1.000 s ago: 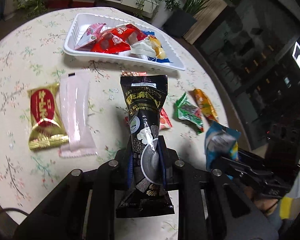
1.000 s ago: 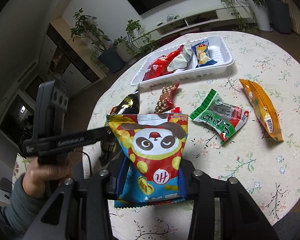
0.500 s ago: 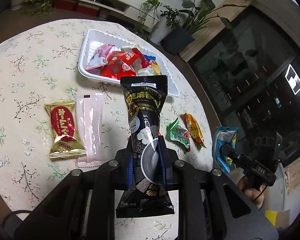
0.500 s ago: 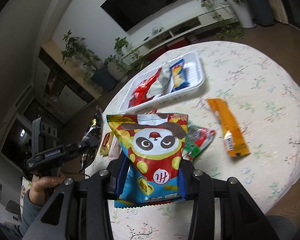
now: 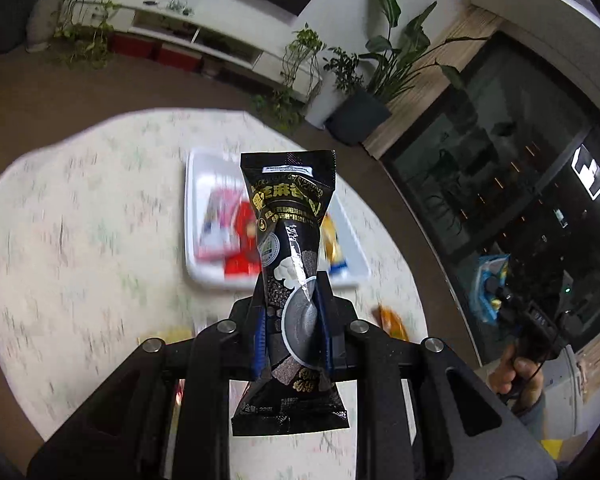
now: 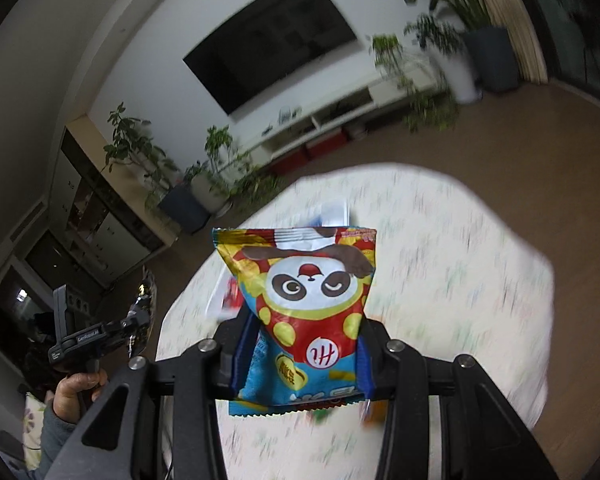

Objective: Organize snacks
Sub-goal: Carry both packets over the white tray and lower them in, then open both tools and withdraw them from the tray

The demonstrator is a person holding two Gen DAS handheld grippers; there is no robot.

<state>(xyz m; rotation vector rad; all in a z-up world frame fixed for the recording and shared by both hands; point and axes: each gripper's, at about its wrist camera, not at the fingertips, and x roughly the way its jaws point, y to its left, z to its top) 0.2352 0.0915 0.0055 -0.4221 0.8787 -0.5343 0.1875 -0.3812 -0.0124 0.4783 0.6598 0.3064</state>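
Note:
In the left wrist view my left gripper is shut on a tall black sesame snack pouch, held upright high above the round flowered table. Behind the pouch lies a white tray with red and pink packets, blurred. In the right wrist view my right gripper is shut on a panda snack bag in red, yellow and blue, also lifted over the table. The white tray peeks out behind the bag. Each view shows the other gripper out at its side: right gripper, left gripper.
An orange packet lies on the table right of the left gripper. Plants, a low white TV shelf and a wall screen stand beyond the table. Dark cabinets line the side. Brown floor surrounds the table.
Both grippers have risen and pulled back from the table with their packets still held. The table and tray look smaller and are motion-blurred now.

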